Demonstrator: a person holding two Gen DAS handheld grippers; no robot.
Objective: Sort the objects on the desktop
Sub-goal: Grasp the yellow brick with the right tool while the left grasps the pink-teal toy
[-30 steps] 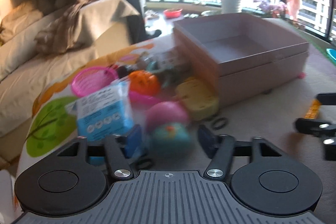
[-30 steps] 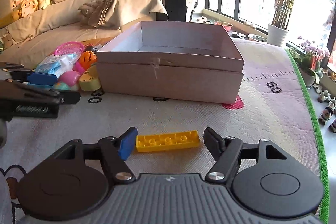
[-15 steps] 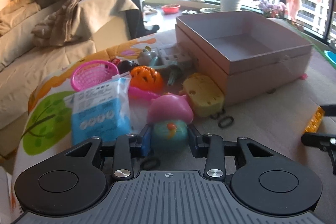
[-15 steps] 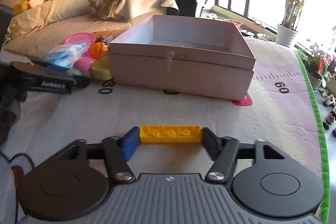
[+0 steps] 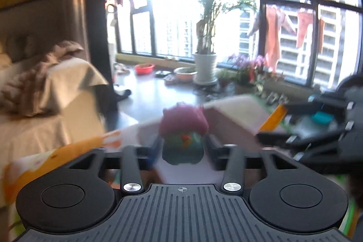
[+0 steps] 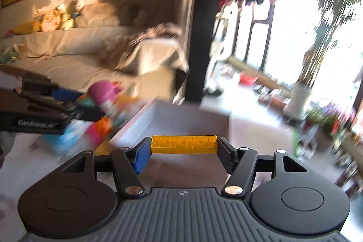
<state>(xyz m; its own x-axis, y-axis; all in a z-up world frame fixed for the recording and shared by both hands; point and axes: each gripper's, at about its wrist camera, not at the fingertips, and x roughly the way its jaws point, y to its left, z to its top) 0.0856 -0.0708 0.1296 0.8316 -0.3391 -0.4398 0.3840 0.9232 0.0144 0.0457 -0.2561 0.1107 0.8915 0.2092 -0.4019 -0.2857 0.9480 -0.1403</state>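
- Both tools have come up off the worktop since the earlier frames, each lifting its catch; the views now tilt toward the window and sofa.
- Left tool (image 5: pixel 182 146): its jaws have just been opening, yet the pink-capped, teal-bodied mushroom toy (image 5: pixel 182 135) sits between them, pads at its sides, carried in the air before the pale pink cardboard box (image 6: pixel 181 121). I'd judge this grip the risky one: a rounded body in a loosening hold could slide out and fall short of the box.
- Right tool (image 6: pixel 183 147): clamped end to end on the flat yellow plastic building brick (image 6: pixel 183 144), held level, just before the box's near wall. Pinched only at its tips, it could pivot or pop free on a fast swing.
- The tools travel close together toward one box; they might knock each other.
- Hard to read: motion blur smears the box and the heap of coloured toys (image 6: pixel 95 128) left of it. The box floor is mostly hidden, and whether the left pads truly press the toy I cannot tell for certain.
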